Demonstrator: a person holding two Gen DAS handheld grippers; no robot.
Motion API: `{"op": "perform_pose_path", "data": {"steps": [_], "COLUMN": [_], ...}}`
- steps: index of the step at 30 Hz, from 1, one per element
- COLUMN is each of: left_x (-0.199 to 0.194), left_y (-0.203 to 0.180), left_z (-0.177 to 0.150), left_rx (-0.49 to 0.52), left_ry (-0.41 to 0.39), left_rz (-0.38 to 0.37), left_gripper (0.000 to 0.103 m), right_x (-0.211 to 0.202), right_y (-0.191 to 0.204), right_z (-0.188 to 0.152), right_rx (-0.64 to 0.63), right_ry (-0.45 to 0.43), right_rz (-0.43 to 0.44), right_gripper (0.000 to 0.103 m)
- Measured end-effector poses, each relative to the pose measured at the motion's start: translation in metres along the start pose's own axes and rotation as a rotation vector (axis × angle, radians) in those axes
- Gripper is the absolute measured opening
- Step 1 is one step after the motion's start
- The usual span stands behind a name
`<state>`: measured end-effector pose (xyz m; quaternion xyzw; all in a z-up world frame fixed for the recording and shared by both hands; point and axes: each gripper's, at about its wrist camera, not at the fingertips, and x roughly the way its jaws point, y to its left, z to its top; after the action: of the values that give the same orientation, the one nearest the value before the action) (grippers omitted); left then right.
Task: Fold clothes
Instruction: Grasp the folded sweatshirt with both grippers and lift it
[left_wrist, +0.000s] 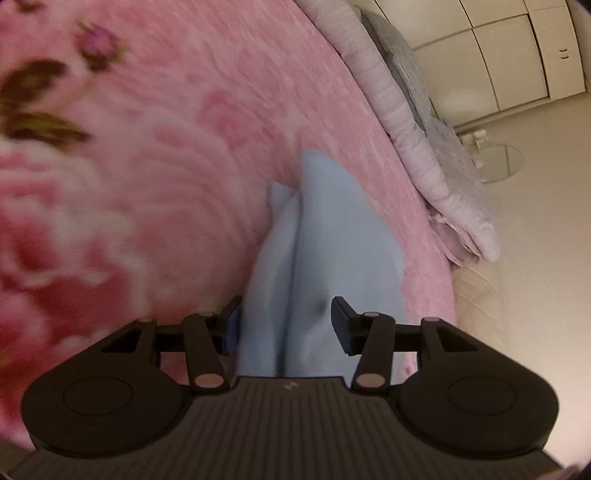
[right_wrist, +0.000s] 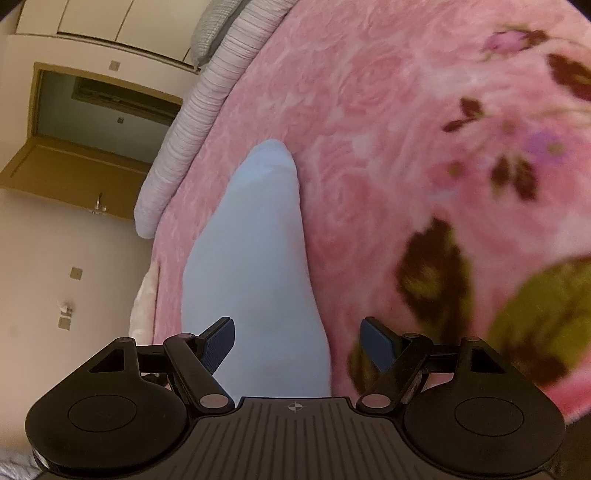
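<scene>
Your left gripper is spread wide, jaws well apart, and the light blue garment runs up between them without either pad clearly pinching it; the left pad sits right against the cloth's edge, contact hard to confirm through the blur. In the left wrist view the garment is bunched into long folds with a dark crease down its middle, lying on the pink floral blanket near the bed's right edge. Beyond that edge you see a rolled pale quilt, a grey pillow, cream wardrobe doors and a pale floor. Your right gripper is also spread, nothing clamped; the same garment passes between its fingers, nearer the left blue pad, while the right pad hangs over bare blanket. From the right wrist the cloth looks smooth, tapering to a rounded end further up the bed, close to the blanket's left edge. The ribbed quilt lies along that edge, and an open wooden door shows past it. Dark leaves and rose prints on the blanket are smeared, so fine detail is unreadable. Whether the cloth is lifted or lying flat under the grippers cannot be told.
</scene>
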<state>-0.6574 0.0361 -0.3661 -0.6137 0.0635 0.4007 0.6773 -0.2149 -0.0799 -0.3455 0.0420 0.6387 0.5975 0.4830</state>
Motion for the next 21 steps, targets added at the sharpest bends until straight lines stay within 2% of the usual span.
{"op": "perform_pose_path", "data": {"steps": [5, 9, 10, 11, 13, 17, 21], "left_x": [0.030, 0.049, 0.053, 0.057, 0.063, 0.064, 0.035], "left_y": [-0.004, -0.003, -0.003, -0.003, -0.005, -0.015, -0.040], "left_z": [0.013, 0.025, 0.027, 0.029, 0.034, 0.044, 0.066], "left_rx": [0.026, 0.043, 0.042, 0.039, 0.018, -0.011, -0.037], "left_ry": [0.058, 0.117, 0.133, 0.149, 0.176, 0.214, 0.215], "left_rz": [-0.058, -0.110, -0.119, -0.126, -0.126, -0.103, -0.077], "left_gripper": [0.044, 0.037, 0.034, 0.031, 0.027, 0.023, 0.022], "right_x": [0.026, 0.048, 0.052, 0.057, 0.068, 0.066, 0.062], "right_y": [0.002, 0.006, 0.007, 0.008, 0.010, 0.061, 0.117], "right_z": [0.017, 0.028, 0.030, 0.032, 0.036, 0.034, 0.031], "right_rx": [0.003, -0.026, -0.035, -0.041, -0.053, -0.021, 0.017], "right_ry": [0.031, 0.056, 0.060, 0.066, 0.078, 0.092, 0.105], "right_rz": [0.027, 0.059, 0.056, 0.041, 0.012, -0.008, -0.023], "right_gripper": [0.078, 0.078, 0.073, 0.048, 0.032, 0.025, 0.022]}}
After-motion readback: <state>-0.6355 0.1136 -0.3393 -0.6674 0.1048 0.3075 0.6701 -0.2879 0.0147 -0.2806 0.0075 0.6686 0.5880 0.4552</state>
